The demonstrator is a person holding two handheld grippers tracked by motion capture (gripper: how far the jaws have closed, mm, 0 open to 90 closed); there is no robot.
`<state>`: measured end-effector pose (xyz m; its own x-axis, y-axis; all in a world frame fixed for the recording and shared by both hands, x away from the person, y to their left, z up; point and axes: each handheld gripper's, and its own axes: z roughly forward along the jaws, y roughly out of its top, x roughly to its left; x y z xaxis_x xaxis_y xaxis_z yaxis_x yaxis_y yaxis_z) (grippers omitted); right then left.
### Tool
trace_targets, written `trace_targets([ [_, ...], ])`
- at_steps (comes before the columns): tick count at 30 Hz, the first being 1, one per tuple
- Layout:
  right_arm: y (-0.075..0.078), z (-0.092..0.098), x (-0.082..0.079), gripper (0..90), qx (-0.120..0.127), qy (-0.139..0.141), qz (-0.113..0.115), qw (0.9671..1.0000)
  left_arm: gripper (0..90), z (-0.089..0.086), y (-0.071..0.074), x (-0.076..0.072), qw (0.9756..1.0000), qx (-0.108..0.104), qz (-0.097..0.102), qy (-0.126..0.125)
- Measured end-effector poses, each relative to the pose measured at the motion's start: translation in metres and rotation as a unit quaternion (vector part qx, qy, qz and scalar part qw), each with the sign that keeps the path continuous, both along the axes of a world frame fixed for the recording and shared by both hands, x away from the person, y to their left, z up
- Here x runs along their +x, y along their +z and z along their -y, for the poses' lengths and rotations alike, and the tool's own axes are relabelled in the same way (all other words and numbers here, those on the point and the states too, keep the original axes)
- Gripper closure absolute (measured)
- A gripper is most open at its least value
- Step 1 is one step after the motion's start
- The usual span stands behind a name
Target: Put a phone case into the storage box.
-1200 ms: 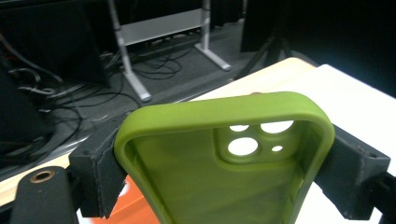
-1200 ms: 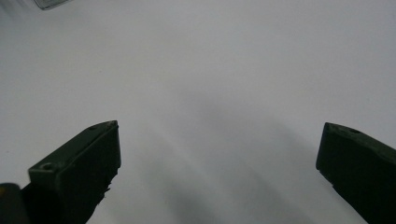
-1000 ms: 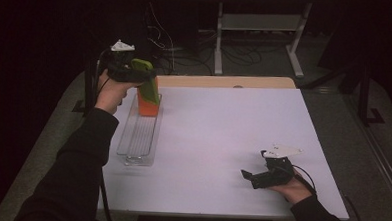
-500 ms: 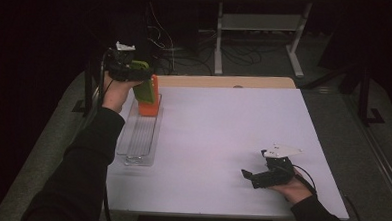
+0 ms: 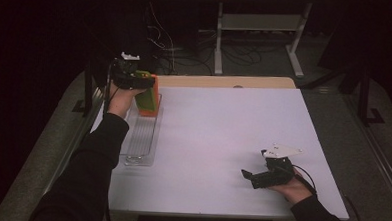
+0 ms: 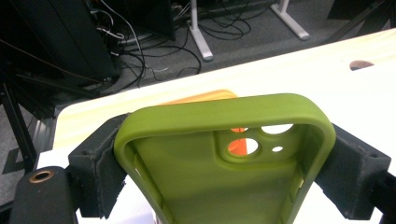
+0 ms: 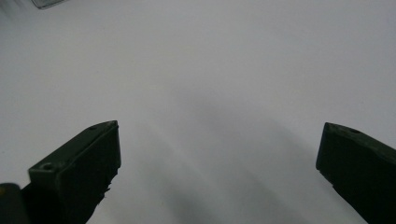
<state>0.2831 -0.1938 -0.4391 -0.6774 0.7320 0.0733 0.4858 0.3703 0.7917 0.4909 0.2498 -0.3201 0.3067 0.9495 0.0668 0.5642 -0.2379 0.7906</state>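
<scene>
1. Left gripper (image 5: 144,83) sits at the far left corner of the desk (image 5: 222,141), held in the person's left hand (image 5: 118,98), and its jaws are clamped on a green phone case (image 6: 224,163).
2. Seen from the left gripper view, the black pads press on the case's two long edges, with the hollow inside of the case facing the camera and its camera cut-outs near the upper end.
3. Just behind the green case stands an orange phone case (image 5: 155,93); orange shows through the cut-outs, and the two lie close together, though whether they touch I cannot tell from these angles.
4. Below the left gripper, toward the person, a clear plastic rack (image 5: 141,138) lies lengthwise on the desk; the two cases stand at its far end, and they seem to rest in it, but the dim light makes that hard to confirm.
5. Beyond the left gripper, a pale wooden strip (image 6: 289,70) runs along the far edge of the desk, with cables on the floor behind it.
6. Right gripper (image 5: 248,177) lies well apart from the cases, near the front right corner of the desk, in the person's right hand (image 5: 293,187).
7. Its jaws stand wide apart with nothing between them, over bare white desk.
</scene>
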Motion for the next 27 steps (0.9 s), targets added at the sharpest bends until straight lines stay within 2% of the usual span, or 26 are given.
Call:
trace_targets([
  [11, 0.000, 0.000, 0.000, 0.0, -0.002, 0.000, 0.001, 1.0000, 13.2, -0.002, -0.022, 0.002, 0.9997, 0.006, -0.023, 0.001],
  [12, 0.000, 0.000, 0.000, 0.0, -0.001, 0.000, 0.000, 1.0000, 13.2, -0.002, -0.024, 0.002, 0.9998, 0.002, -0.022, 0.005],
  [16, 0.000, 0.000, 0.000, 0.0, -0.001, 0.000, 0.001, 1.0000, 13.0, -0.003, -0.028, 0.003, 0.9995, 0.011, -0.029, 0.005],
  [20, 0.000, 0.000, 0.000, 0.0, -0.002, 0.001, 0.001, 1.0000, 12.8, -0.003, -0.032, 0.004, 0.9995, 0.011, -0.030, 0.005],
  [27, 0.000, 0.000, 0.000, 0.0, -0.002, 0.001, 0.000, 1.0000, 12.3, -0.001, -0.036, 0.006, 0.9997, 0.009, -0.019, 0.009],
])
